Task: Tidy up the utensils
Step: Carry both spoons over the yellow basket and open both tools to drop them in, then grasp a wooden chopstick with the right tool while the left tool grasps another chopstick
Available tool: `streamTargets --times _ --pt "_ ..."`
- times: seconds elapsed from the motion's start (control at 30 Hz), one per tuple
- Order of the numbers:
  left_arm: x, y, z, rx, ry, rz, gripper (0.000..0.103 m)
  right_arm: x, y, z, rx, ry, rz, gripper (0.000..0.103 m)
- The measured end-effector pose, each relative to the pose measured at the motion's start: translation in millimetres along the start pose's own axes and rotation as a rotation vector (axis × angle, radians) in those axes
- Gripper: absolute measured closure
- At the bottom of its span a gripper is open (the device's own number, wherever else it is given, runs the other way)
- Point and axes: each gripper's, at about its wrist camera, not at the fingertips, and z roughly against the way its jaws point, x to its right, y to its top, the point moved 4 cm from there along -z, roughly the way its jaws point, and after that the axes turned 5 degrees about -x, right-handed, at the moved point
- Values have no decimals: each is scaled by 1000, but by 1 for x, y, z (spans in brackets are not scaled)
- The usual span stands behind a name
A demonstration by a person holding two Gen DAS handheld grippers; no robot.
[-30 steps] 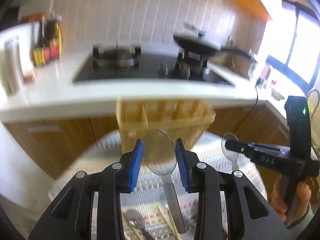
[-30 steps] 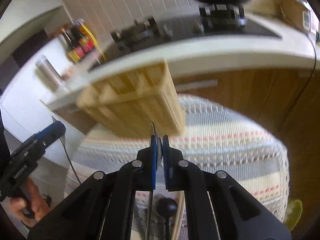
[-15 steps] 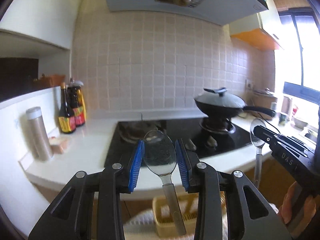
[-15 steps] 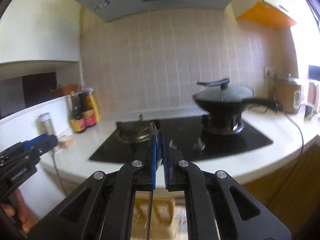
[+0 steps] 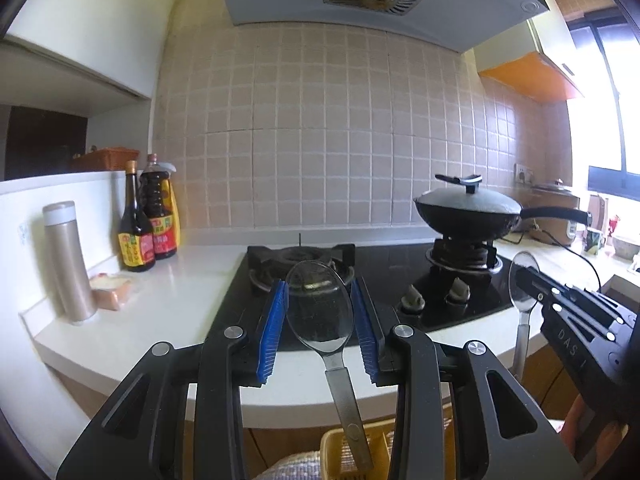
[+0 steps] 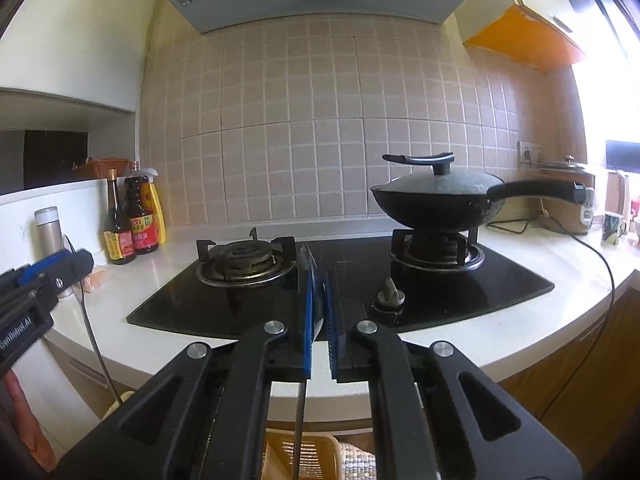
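My left gripper (image 5: 320, 324) is shut on the bowl of a steel spoon (image 5: 322, 312), whose handle hangs down over a yellow slatted utensil basket (image 5: 360, 454) at the bottom edge. My right gripper (image 6: 318, 312) is shut on a second spoon (image 6: 308, 280), seen edge-on, with its handle hanging toward the same basket (image 6: 300, 456). The right gripper and its spoon (image 5: 522, 292) show at the right of the left wrist view. The left gripper (image 6: 68, 264) and its spoon handle (image 6: 94, 344) show at the left of the right wrist view. Both are raised level with the counter.
A white counter (image 5: 168, 312) holds a black gas hob (image 6: 340, 280), a lidded wok (image 6: 436, 196), sauce bottles (image 5: 148, 224), a steel flask (image 5: 68, 260) and a rice cooker (image 6: 568, 196). A striped woven cloth (image 6: 360, 460) lies beside the basket. Wooden cabinets stand below.
Both grippers have lifted and tilted up with their spoons. The basket and cloth have dropped from mid-frame to the bottom edge, and the hob and tiled wall now fill the views.
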Motion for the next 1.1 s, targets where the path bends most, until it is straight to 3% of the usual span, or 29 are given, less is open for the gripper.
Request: streamTargets --times 0.13,0.2,0.3,0.37,0.43,0.77,0.93,1.1 --pt "1 -7 4 -14 -36 -9 69 1 -7 6 -34 33 -2 98" --pt "0 -10 10 -14 -61 6 60 1 -10 11 -53 58 -1 93" --pt "-5 -11 23 -21 -87 30 56 1 -13 23 -75 89 -5 81" --pt "-8 -10 33 -24 -106 46 51 2 -14 34 -75 100 -10 50" --pt "-10 -9 43 -23 -110 52 50 3 -12 48 -68 111 -14 42" --pt "-17 0 107 -75 -162 82 45 0 -13 104 -177 115 24 42" --pt "-15 -18 128 -192 -198 83 45 2 -28 116 -324 154 27 42" --pt "-19 -63 132 -375 -232 105 45 5 -65 117 -530 198 38 42"
